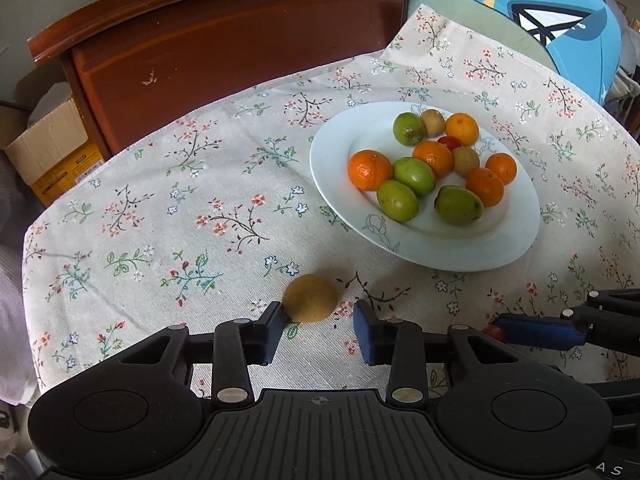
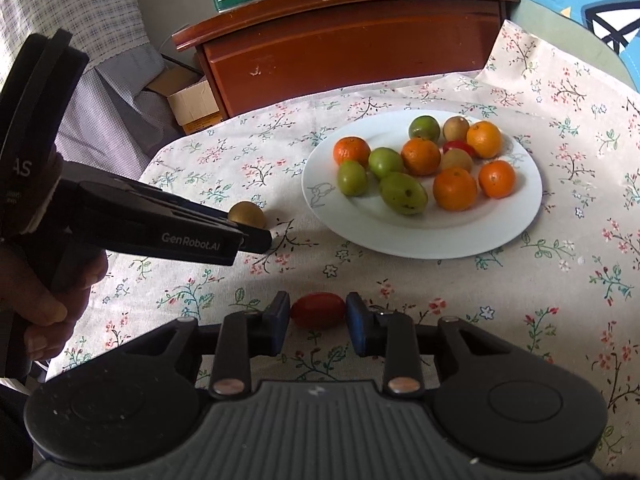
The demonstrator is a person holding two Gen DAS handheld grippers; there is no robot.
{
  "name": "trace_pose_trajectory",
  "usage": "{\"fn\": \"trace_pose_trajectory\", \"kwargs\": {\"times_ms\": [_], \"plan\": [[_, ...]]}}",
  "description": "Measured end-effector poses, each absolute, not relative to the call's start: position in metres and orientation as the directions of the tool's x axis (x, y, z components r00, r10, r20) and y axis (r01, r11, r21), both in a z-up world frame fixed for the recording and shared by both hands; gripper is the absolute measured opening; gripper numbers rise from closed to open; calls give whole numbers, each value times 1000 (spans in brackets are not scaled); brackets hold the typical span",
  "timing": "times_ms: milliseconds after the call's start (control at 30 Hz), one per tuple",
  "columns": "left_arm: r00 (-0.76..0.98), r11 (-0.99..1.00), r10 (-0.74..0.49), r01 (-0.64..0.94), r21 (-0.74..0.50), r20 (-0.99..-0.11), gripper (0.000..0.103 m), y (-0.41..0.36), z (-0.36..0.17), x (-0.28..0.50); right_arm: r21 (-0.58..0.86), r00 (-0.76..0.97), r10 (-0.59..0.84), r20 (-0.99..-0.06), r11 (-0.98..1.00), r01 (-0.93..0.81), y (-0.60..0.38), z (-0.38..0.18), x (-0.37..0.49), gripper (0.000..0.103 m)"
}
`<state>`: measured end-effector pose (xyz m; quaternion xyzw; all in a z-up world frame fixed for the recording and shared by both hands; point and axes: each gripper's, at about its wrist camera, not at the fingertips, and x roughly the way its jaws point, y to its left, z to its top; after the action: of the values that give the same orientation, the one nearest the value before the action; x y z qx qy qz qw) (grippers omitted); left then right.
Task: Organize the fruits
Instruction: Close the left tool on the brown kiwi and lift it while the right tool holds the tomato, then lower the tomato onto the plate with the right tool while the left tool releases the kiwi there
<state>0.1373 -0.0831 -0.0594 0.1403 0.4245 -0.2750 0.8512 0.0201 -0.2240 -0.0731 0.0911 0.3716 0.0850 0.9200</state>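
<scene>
On the flowered tablecloth [image 1: 168, 216] the left gripper [image 1: 319, 330] is low over a brown kiwi [image 1: 311, 298]; its left pad touches the fruit, while the right pad stands apart from it, so the fingers are narrow but not pinching. To the right, the right gripper [image 2: 318, 322] pinches a small red tomato [image 2: 318, 310] between both blue pads, just above the cloth. Farther right and behind, the white plate [image 2: 520, 216] holds oranges, green fruits, kiwis and one red tomato.
</scene>
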Motion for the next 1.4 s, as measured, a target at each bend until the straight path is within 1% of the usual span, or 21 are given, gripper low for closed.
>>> {"fn": "trace_pose_trajectory", "kwargs": {"times_ms": [67, 167, 367, 467, 600, 800, 1000, 1300, 1400], "plan": [[489, 814, -354, 582, -5, -797, 35, -83, -59, 138, 238, 706, 230, -670, 967, -89, -225, -73, 20, 30], [501, 819, -341, 573, 9, -795, 27, -84, -60, 139, 257, 702, 241, -671, 963, -84, -228, -71, 20, 30], [505, 833, -341, 553, -6, -793, 27, -84, -58, 140, 266, 703, 273, -657, 956, -122, -242, -53, 23, 30], [505, 833, -364, 552, -31, -783, 27, -83, -52, 139, 261, 708, 283, -647, 955, -143, -255, -38, 27, 30], [527, 836, -396, 546, -58, -752, 27, -82, -36, 137, 256, 721, 291, -628, 953, -162, -280, -16, 34, 30], [584, 842, -445, 532, -94, -679, 27, -89, -9, 139, 262, 763, 252, -596, 959, -112, -316, 3, 47, 30], [603, 839, -470, 532, -115, -645, 27, -104, -1, 149, 309, 782, 245, -573, 948, -71, -333, 4, 59, 30], [611, 845, -459, 525, -103, -645, 27, -124, -7, 168, 302, 778, 260, -572, 949, -96, -324, -6, 76, 30], [607, 846, -469, 519, -127, -642, 27, -128, -8, 176, 300, 772, 260, -580, 949, -95, -321, -12, 83, 30]]}}
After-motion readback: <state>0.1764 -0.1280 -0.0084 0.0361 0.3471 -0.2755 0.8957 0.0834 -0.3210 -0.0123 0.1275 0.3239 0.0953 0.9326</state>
